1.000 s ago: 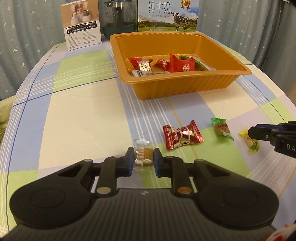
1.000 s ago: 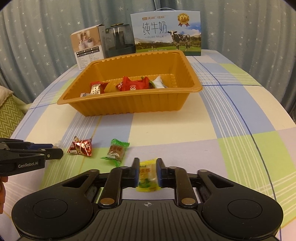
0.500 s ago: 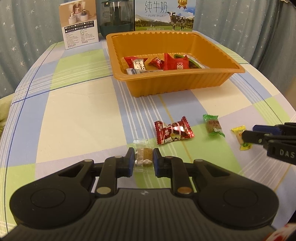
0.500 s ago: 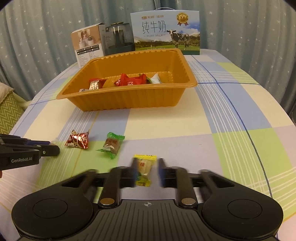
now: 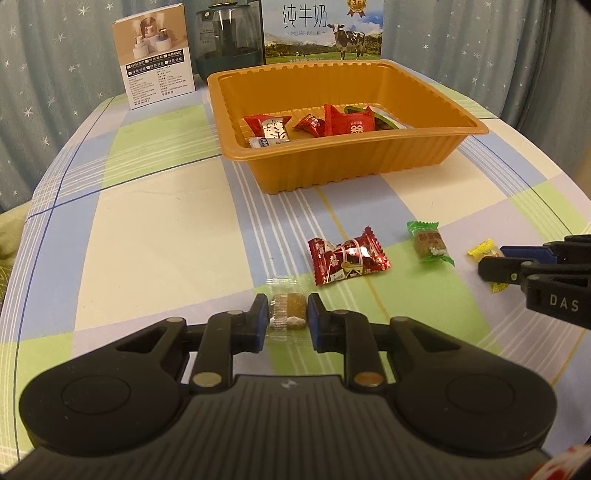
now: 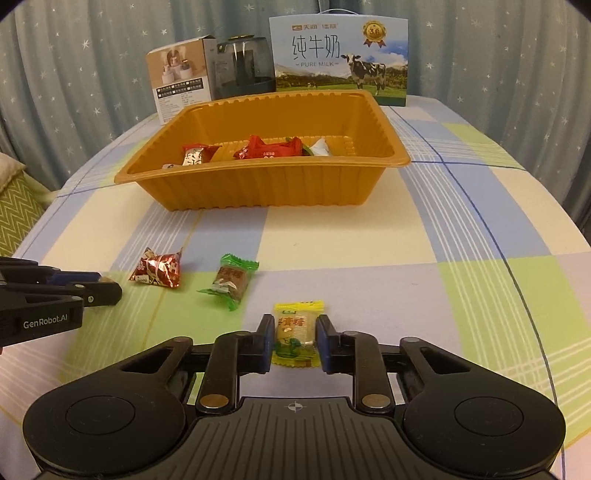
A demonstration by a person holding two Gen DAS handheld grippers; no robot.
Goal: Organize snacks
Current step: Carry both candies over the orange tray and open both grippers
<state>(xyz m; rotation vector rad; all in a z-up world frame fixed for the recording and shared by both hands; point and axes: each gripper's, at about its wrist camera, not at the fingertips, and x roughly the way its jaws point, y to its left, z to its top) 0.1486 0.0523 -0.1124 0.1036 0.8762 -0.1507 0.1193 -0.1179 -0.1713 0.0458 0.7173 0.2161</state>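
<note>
An orange tray (image 5: 369, 166) holds several wrapped snacks; it also shows in the right wrist view (image 6: 266, 184). My left gripper (image 5: 286, 317) is shut on a clear-wrapped brown candy (image 5: 288, 314) low over the table. My right gripper (image 6: 295, 338) is shut on a yellow candy (image 6: 297, 332); it shows at the right of the left wrist view (image 5: 491, 260). A red candy (image 5: 347, 256) and a green-wrapped candy (image 5: 428, 242) lie on the table between the grippers, also seen in the right wrist view: the red candy (image 6: 159, 267), the green one (image 6: 231, 278).
A product box (image 5: 155, 55), a dark kettle (image 5: 229, 40) and a milk carton box (image 5: 325, 33) stand behind the tray. The checked tablecloth (image 5: 147, 240) covers a round table; curtains hang behind.
My right gripper opened briefly and has shut again on the yellow candy. Both grippers have drawn back a little from the tray. The left stays shut on the brown candy.
</note>
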